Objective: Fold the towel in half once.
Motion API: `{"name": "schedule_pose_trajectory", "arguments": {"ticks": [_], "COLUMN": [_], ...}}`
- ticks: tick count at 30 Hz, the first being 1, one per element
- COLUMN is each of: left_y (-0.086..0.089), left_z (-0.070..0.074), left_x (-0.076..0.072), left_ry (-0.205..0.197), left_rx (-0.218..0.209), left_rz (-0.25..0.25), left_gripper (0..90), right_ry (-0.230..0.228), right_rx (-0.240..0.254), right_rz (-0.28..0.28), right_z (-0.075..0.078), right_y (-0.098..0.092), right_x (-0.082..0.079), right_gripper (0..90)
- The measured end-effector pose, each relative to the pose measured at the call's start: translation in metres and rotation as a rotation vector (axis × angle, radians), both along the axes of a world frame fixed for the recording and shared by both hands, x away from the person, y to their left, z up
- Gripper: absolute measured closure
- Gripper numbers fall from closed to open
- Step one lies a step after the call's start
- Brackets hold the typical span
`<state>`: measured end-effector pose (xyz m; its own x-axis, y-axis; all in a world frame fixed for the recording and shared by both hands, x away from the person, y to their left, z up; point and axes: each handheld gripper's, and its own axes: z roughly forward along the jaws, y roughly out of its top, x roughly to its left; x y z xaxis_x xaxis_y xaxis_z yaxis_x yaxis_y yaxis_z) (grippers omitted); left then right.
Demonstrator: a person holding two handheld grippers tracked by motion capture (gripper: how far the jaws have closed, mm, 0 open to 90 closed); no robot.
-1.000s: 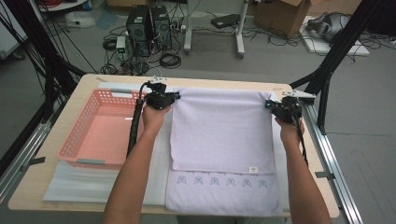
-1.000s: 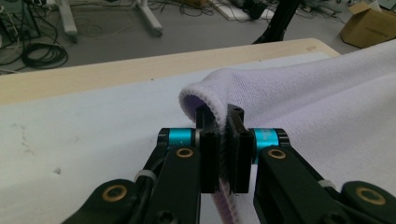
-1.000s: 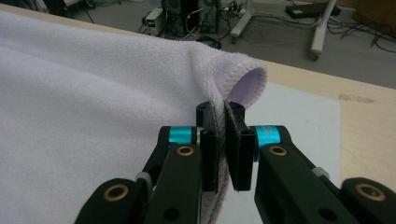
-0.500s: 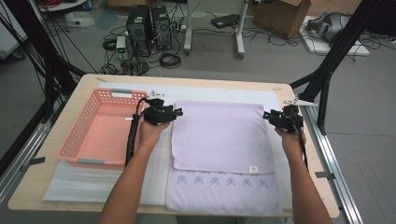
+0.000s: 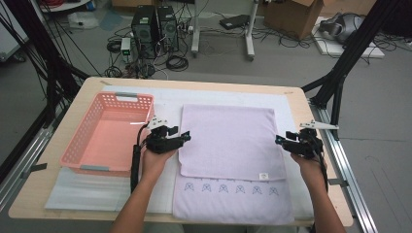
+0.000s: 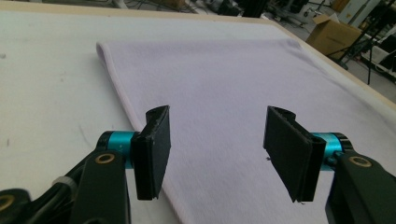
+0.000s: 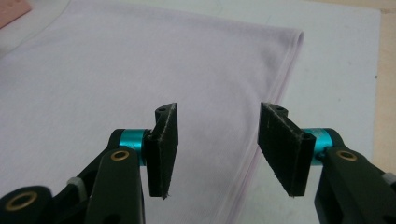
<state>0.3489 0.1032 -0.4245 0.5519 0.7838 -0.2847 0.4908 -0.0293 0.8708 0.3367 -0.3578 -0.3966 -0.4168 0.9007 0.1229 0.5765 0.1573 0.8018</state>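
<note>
Wooden table (image 5: 58, 194) (cable-strewn grey floor (image 5: 214, 63))

Setting: research lab or robotics test room, not a home.

- Bare grey concrete floor (image 5: 291, 58), littered with loose black cables (image 5: 175, 62).
- Two black computer towers (image 5: 154, 24) standing on the floor beyond the far edge of the table, wired up.
- White metal stand legs (image 5: 250, 41) at far centre.
- Cardboard box (image 5: 286, 14) at far right, open; another seen far off in the left gripper view.
- Grey helmet-like device (image 5: 340, 26) lying on a white slab at far right.
- Black frame struts (image 5: 347, 58) rising at both sides of the table, as for a camera rig.
- Aluminium rails (image 5: 350, 170) along the left and right table edges.
- Plain wooden worktable (image 5: 92, 85) with a white mat.
</note>
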Motion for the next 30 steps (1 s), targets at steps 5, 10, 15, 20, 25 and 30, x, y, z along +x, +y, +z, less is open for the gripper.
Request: {"name": "schedule_pose_trajectory", "arguments": {"ticks": [5, 10, 15, 20, 25, 30], "left_y": [0.002, 0.005, 0.005, 0.003, 0.002, -0.002], "left_z": [-0.003, -0.016, -0.027, -0.026, -0.025, -0.029], "left_x": [-0.023, -0.045, -0.06, -0.07, -0.073, -0.073], "left_ry": [0.002, 0.018, 0.059, 0.079, 0.102, 0.125], "left_rx": [0.005, -0.003, 0.036, 0.05, 0.076, 0.131], "left_rz": [-0.04, -0.054, -0.083, -0.099, -0.106, -0.086], "left_gripper": [39.6, 35.6, 39.8, 54.9, 64.6, 80.6], "right_ry": [-0.004, 0.003, 0.025, 0.032, 0.035, 0.036], "right_rx": [-0.004, -0.012, -0.013, -0.025, -0.049, -0.112], "right_rz": [0.019, 0.014, 0.018, 0.034, 0.042, 0.054], "right_z": [-0.009, -0.02, -0.032, -0.039, -0.049, -0.051], "right_y": [-0.003, -0.009, -0.012, -0.006, 0.0, 0.007], "right_x": [-0.03, -0.058, -0.077, -0.09, -0.096, -0.095], "right_gripper": [51.5, 52.8, 56.5, 59.8, 69.6, 75.8]}}
